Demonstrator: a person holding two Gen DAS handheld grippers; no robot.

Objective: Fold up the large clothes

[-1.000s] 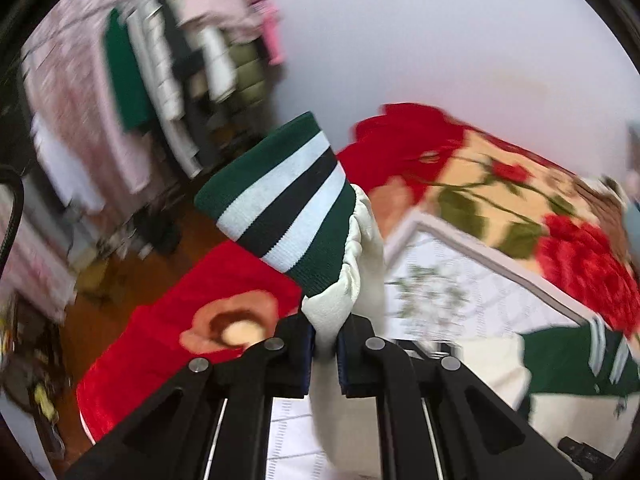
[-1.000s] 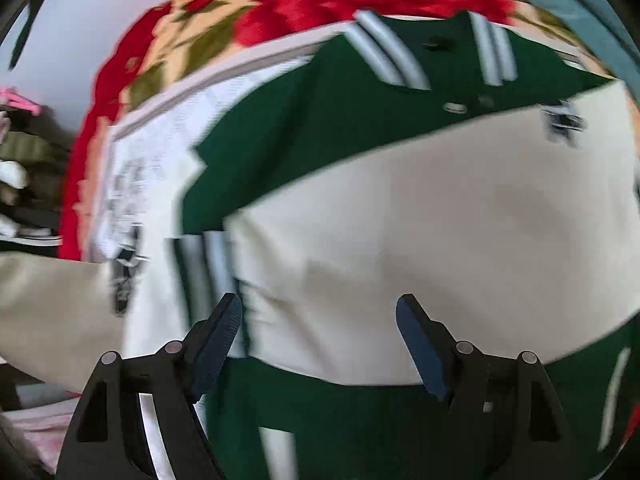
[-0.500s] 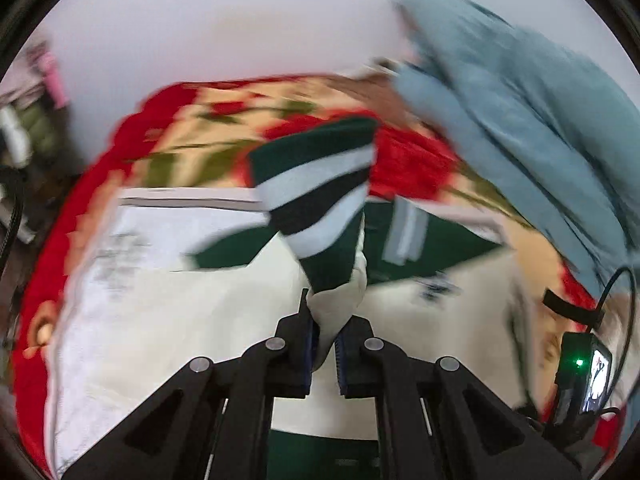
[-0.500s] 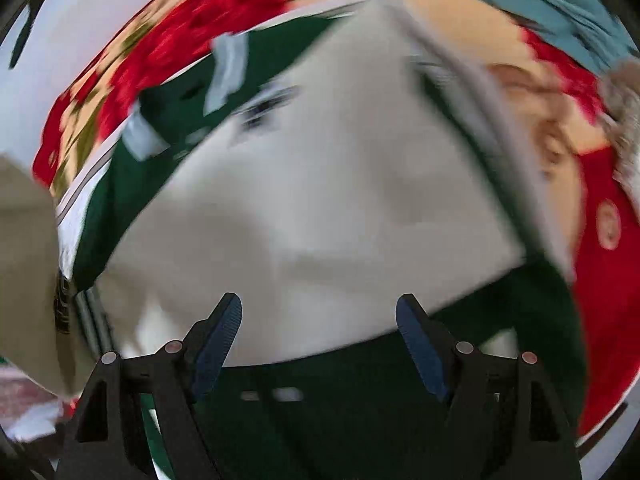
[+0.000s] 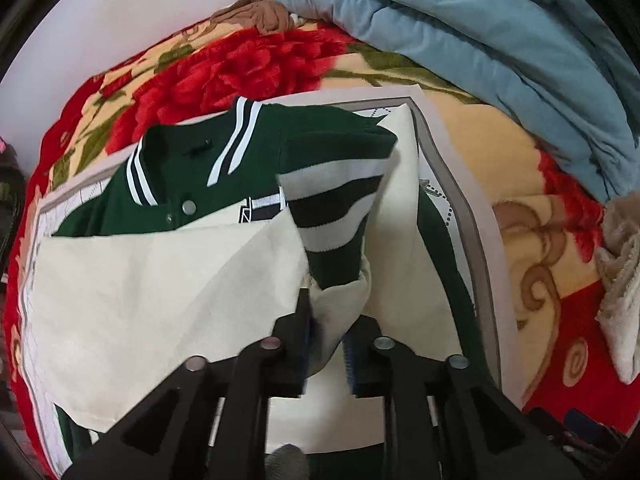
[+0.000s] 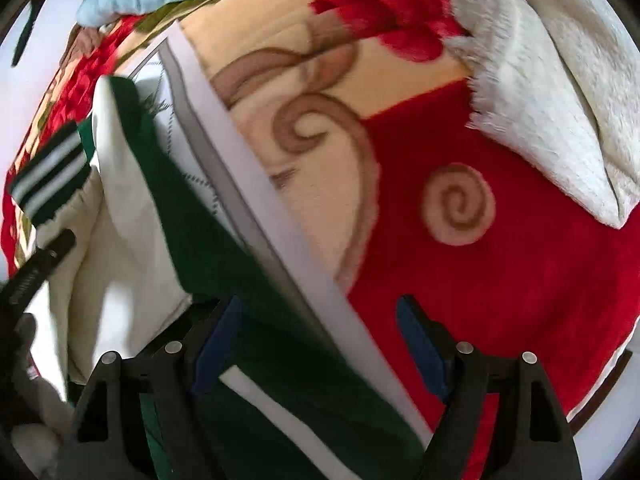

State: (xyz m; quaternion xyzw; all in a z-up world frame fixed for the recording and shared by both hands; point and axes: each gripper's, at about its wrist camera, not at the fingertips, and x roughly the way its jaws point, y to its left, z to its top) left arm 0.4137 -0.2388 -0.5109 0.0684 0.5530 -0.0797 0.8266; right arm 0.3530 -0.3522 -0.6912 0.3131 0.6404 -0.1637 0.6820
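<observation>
Jacket (image 5: 168, 288), green and cream varsity type, lies on a folding board (image 5: 448, 184) atop the bed blanket (image 5: 256, 68). Soft, bulky, floppy; best gripped at ribbed cuff (image 5: 336, 216) or hem. Left claw (image 5: 326, 344) is opening w/ sleeve end between jaws, cuff at 12 o'clock. Right claw (image 6: 320, 344) wide open, holding nothing, over jacket's edge. No containers.

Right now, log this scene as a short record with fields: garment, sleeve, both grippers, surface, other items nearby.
garment: green and cream varsity jacket, lying front up on a white mat
sleeve: cream, striped cuff, laid across the jacket front
left gripper: jaws opening, sleeve between them
right gripper: open, nothing held, over the jacket's green edge and the mat border
surface: red floral blanket
nearby: blue quilt, white fleece
</observation>
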